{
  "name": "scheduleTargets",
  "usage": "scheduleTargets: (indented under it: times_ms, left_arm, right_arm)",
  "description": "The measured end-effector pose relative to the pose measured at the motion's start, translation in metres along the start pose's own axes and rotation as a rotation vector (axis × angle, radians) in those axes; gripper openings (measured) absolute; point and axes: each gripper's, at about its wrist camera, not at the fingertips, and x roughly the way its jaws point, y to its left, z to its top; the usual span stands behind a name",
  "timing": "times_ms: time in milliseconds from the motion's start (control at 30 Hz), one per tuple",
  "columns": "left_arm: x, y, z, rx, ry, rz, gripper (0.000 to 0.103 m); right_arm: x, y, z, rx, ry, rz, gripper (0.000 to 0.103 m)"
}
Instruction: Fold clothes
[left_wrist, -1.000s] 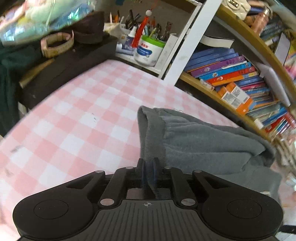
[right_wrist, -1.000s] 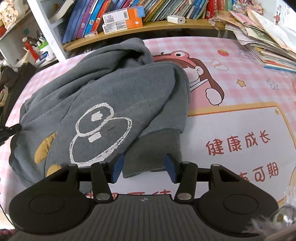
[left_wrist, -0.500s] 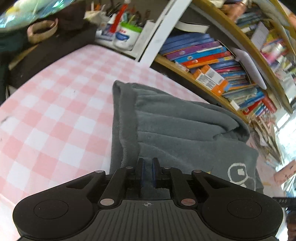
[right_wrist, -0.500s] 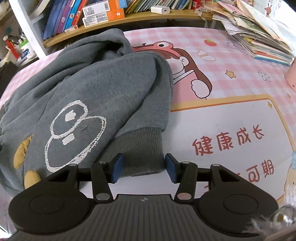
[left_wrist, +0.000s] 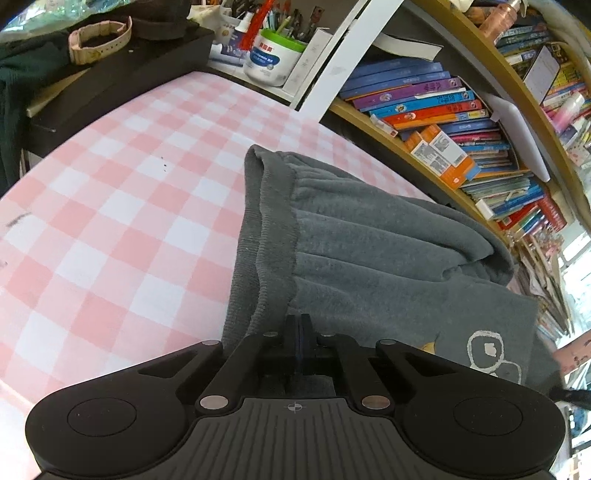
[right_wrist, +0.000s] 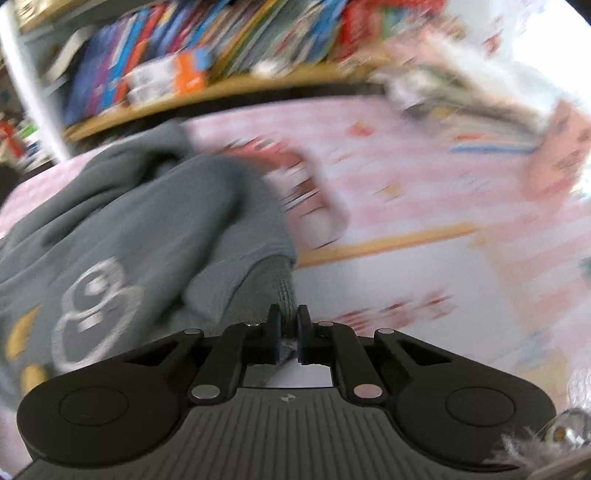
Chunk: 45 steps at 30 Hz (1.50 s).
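Meanwhile, sprawled rumpled across pink checked tablecloth (left_wrist: 110, 229): grey sweatshirt (left_wrist: 369, 251), soft and limp. Left gripper (left_wrist: 300, 334) clamped on ribbed hem at 6 o'clock; right gripper (right_wrist: 287, 332) pinching ribbed cuff (right_wrist: 282, 286). Sturdiest holds, probably.

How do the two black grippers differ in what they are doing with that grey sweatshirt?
The left gripper pinches the sweatshirt near its ribbed hem band; the right gripper pinches a ribbed cuff. The left gripper's blue pads sit almost together, while the right gripper's pads show a bunch of knit between them. The left view is sharp; the right view is motion-blurred. Both are shut on the same garment.
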Motion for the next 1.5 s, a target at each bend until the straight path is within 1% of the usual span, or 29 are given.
scheduleTargets:
  times_ms: [133, 200, 300, 367, 467, 600, 700, 800, 833, 900, 967, 1000, 1067, 1133, 1200, 1300, 1333, 1433, 1500]
  left_arm:
    - [-0.002, 0.003, 0.006, 0.016, 0.008, 0.026, 0.004]
    - [-0.004, 0.006, 0.009, 0.02, 0.009, 0.043, 0.004]
    - [-0.008, 0.01, 0.009, 0.004, 0.008, 0.052, 0.004]
    - [-0.011, 0.009, 0.008, 0.003, 0.011, 0.055, 0.004]
    - [-0.016, 0.007, 0.006, 0.01, 0.005, 0.068, 0.004]
    - [-0.016, 0.009, 0.005, -0.006, -0.004, 0.07, 0.004]
    - [-0.016, 0.008, 0.005, -0.006, -0.006, 0.071, 0.004]
    - [-0.016, 0.008, 0.005, -0.012, -0.008, 0.072, 0.004]
    - [-0.016, 0.008, 0.005, -0.012, -0.008, 0.073, 0.004]
    - [-0.015, 0.007, 0.005, -0.012, -0.008, 0.076, 0.004]
    - [-0.014, 0.007, 0.005, -0.012, -0.007, 0.078, 0.004]
    - [-0.014, 0.007, 0.005, -0.013, -0.007, 0.078, 0.004]
    - [-0.013, 0.007, 0.004, -0.015, -0.008, 0.075, 0.004]
    - [-0.013, 0.008, 0.003, -0.02, -0.009, 0.071, 0.004]
    - [-0.013, 0.008, 0.002, -0.022, -0.008, 0.071, 0.004]
    - [-0.012, 0.007, 0.003, -0.015, -0.002, 0.072, 0.004]
    - [-0.012, 0.007, 0.004, -0.013, -0.001, 0.073, 0.004]
    - [-0.012, 0.007, 0.004, -0.009, 0.003, 0.074, 0.004]
    - [-0.012, 0.007, 0.004, -0.007, 0.004, 0.074, 0.004]
  right_arm:
    - [-0.026, -0.046, 0.015, 0.062, -0.075, -0.114, 0.007]
    - [-0.035, -0.065, 0.02, 0.072, -0.103, -0.156, 0.007]
    - [-0.041, -0.074, 0.027, 0.007, -0.123, -0.236, 0.007]
    - [-0.04, -0.074, 0.03, -0.052, -0.124, -0.261, 0.007]
    - [-0.034, -0.071, 0.033, -0.092, -0.111, -0.278, 0.007]
    - [-0.007, -0.069, 0.029, -0.098, -0.019, -0.287, 0.007]
    - [0.008, -0.08, 0.025, -0.044, 0.032, -0.283, 0.008]
    - [0.008, -0.09, 0.025, 0.008, 0.031, -0.261, 0.008]
    - [0.006, -0.091, 0.027, 0.012, 0.018, -0.257, 0.01]
    - [-0.001, -0.092, 0.028, 0.025, -0.018, -0.274, 0.016]
    - [-0.007, -0.097, 0.031, 0.064, -0.059, -0.339, 0.03]
    - [-0.01, -0.102, 0.031, 0.088, -0.064, -0.342, 0.031]
    - [-0.013, -0.112, 0.029, 0.148, -0.057, -0.298, 0.031]
    - [-0.014, -0.121, 0.025, 0.202, -0.043, -0.275, 0.031]
    - [-0.013, -0.128, 0.021, 0.263, -0.017, -0.234, 0.033]
    - [-0.006, -0.136, 0.013, 0.383, 0.03, -0.144, 0.041]
    - [-0.003, -0.136, 0.011, 0.412, 0.041, -0.127, 0.044]
    - [0.005, -0.13, 0.01, 0.439, 0.063, -0.109, 0.046]
    - [-0.008, -0.123, 0.015, 0.41, 0.021, -0.075, 0.047]
